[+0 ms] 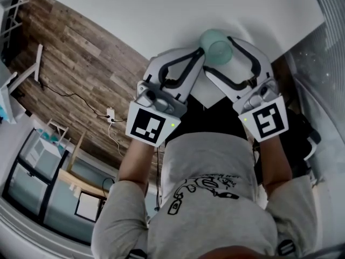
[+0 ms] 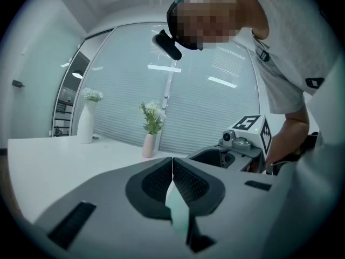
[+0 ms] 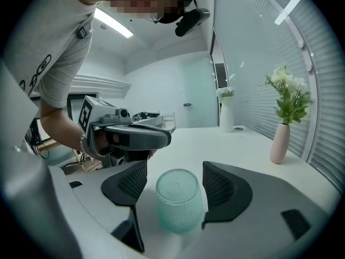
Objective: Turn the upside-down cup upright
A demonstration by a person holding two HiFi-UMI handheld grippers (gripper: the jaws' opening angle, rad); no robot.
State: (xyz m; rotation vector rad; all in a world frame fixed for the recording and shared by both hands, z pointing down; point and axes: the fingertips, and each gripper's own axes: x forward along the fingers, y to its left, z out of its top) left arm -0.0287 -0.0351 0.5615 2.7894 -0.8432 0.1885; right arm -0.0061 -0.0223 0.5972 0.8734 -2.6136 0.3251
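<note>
Closest in, the right gripper (image 3: 175, 171) has its fingers spread wide on either side of the teal cup (image 3: 178, 204). There are gaps on both sides, so no grip. The cup sits base-up on the white tabletop (image 3: 215, 144). The left gripper (image 2: 172, 163) is just beside it, fingers clamped tight together. Farther back stands a pink vase (image 3: 279, 140) with flowers.

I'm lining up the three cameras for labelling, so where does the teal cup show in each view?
Head view: cup top centre, on the white table.
Left gripper view: only a pale teal sliver below the shut left tool, probably the cup.
Right gripper view: cup lower centre, upside down inside the open right tool, untouched.
Shared landmark: the white table; the pink vase shows in both gripper views.
</note>
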